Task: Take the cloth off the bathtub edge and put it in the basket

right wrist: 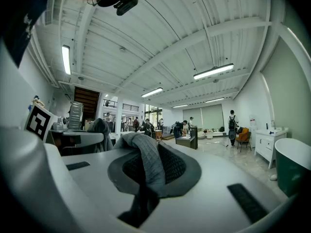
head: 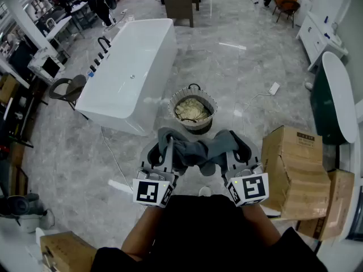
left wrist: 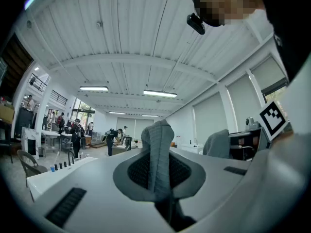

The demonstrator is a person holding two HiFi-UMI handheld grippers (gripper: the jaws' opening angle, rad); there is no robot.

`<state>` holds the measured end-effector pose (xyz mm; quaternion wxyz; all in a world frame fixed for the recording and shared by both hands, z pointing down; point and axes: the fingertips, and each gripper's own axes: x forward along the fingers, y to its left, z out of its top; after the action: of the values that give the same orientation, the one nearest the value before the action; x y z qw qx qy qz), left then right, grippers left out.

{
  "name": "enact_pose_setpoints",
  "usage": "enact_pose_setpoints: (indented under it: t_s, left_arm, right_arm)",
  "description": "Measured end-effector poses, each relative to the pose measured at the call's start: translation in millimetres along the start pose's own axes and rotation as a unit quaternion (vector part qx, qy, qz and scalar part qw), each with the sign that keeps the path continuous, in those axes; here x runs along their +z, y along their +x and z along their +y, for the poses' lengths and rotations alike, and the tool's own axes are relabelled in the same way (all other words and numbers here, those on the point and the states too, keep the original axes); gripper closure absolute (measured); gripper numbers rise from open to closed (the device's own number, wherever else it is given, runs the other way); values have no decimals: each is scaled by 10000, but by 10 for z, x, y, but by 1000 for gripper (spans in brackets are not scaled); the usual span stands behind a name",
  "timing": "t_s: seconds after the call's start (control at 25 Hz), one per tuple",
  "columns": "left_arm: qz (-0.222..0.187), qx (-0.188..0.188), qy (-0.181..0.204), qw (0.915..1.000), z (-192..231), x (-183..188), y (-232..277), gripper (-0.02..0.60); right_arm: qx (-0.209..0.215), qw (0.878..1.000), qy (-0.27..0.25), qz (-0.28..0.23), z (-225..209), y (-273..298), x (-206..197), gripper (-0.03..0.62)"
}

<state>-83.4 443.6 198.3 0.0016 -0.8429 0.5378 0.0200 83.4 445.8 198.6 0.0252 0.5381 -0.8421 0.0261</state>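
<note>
1. Grey cloth [head: 195, 151] hangs at lower centre; left hand-held gripper [head: 165, 147] and right hand-held gripper [head: 232, 149] each clamp an end.
2. I judge this the carry step: next, move it over the basket [head: 172, 105], just above in frame, and release.
3. Print on the box [head: 295, 163], right, is too small to read.

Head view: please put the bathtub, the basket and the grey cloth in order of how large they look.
1. Bathtub: clearly the largest.
2. Cloth: looks slightly wider than the basket, but it is nearer the camera, so this rank is unsure.
3. Basket.
</note>
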Motion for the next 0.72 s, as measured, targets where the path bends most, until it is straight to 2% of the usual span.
enact_pose_setpoints:
  t_s: [0.24, 0.4, 0.72]
  left_arm:
    - [-42, 144, 104, 9998, -9, 7, 126, 548]
    - [-24, 155, 175, 9997, -122, 15, 222, 548]
    - [-16, 235, 187, 9995, -343, 9, 240, 548]
  right_arm:
    - [46, 9998, 112, -138, -139, 69, 15, 549]
    - [81, 9985, 449, -286, -263, 63, 14, 548]
    - [62, 9996, 281, -1, -264, 105, -98, 548]
